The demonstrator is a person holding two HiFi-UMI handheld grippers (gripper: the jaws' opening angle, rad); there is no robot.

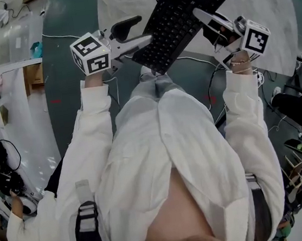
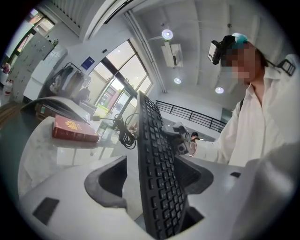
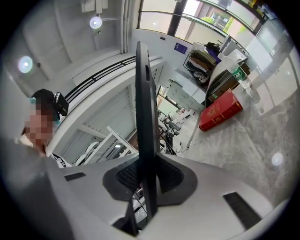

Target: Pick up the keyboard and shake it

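Below everything, a pale marbled table [image 1: 276, 31], much of it covered by what is in front.

Held in the air over the table's near edge: a black keyboard [image 1: 182, 18], keys up toward the head camera. Long axis slanting from near left to far right, with the far end cut off by the top of the head view. From the right gripper view, seen edge-on as a thin dark upright bar. From the left gripper view, key face in sight.

Clamped at its near-left end by the left gripper [image 1: 145, 31], one jaw above the board and one beneath. Gripped along its right side by the right gripper [image 1: 208, 20], jaws narrow, no wider than the board's thickness, pressed to both faces.

On the table, well apart from the keyboard, a red book [image 2: 75, 129] lying flat, with a coiled black cable [image 2: 124, 136] just beside it.

Contact of the left gripper's outer pad hard to make out.
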